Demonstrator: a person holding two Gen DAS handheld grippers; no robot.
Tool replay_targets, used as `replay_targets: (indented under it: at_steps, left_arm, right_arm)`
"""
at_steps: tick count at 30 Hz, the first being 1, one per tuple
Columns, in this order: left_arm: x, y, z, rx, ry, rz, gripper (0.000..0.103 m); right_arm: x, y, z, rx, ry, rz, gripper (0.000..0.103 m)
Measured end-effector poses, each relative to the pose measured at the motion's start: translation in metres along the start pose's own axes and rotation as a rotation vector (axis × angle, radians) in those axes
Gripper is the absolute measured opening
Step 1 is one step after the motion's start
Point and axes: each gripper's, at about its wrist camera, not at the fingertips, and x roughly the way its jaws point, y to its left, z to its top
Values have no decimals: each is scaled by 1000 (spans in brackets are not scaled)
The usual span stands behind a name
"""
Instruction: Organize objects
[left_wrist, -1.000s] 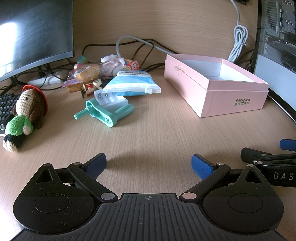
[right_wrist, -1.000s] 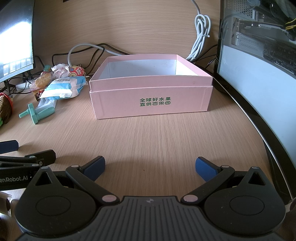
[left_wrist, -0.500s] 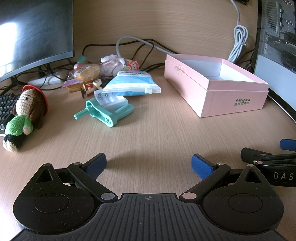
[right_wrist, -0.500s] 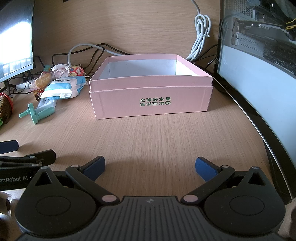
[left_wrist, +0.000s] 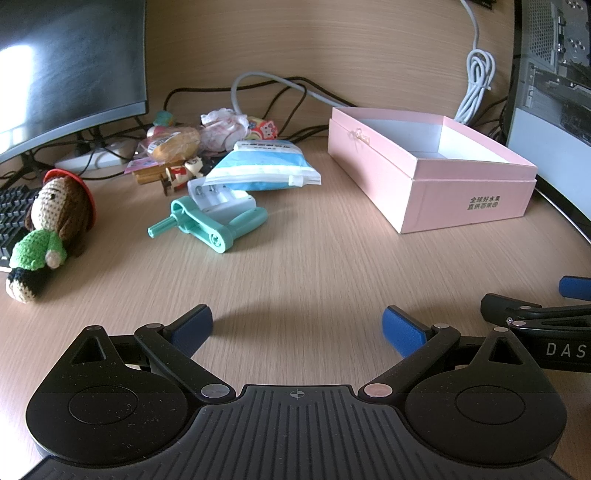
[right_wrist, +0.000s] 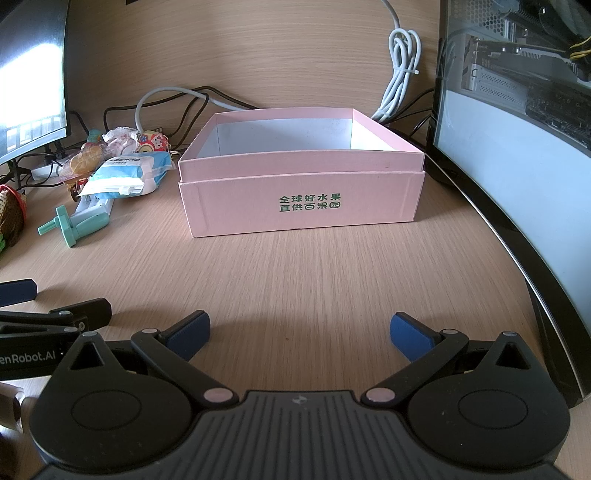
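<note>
Broadly, the desk (left_wrist: 295, 266) splits into 2 zones: the open pink box (right_wrist: 301, 195) on the right, with nothing visible in the part of its white inside that shows, and a heap of loose things on the left beside the monitor (left_wrist: 66, 62). The box sits straight ahead of the right gripper (right_wrist: 299, 334), its printed long wall square to that camera. From the left gripper (left_wrist: 297, 328) the same box lies ahead and to the right, seen corner-on.

The heap lies ahead and left of the left gripper, well apart from the right one, so the left looks the nearer hand for a first pick. Largest there is the crocheted doll (left_wrist: 48, 229), lying far left by the keyboard. Next is the blue-and-white pouch (left_wrist: 264, 166), resting partly over a white plastic holder (left_wrist: 221, 195). Nearest of the heap is the teal plastic tool (left_wrist: 210, 225); its long axis runs diagonally, stub end to the left, handle toward the box. Behind are small wrapped snacks and toys (left_wrist: 207, 134), too jumbled to sort out.

Both grippers hover low over bare wood, fingers spread wide, holding nothing.
</note>
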Motion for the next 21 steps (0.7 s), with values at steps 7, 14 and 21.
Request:
replay_targets:
  at_steps: [7,14,21]
  left_arm:
    - [0,0,0,0,0,0,101]
    - [0,0,0,0,-1,0,101]
    - [0,0,0,-5,-4,-5,100]
  right_arm:
    - [0,-1,0,0,0,0,103]
    - [0,0,0,0,0,0,103]
    - [0,0,0,0,0,0,103]
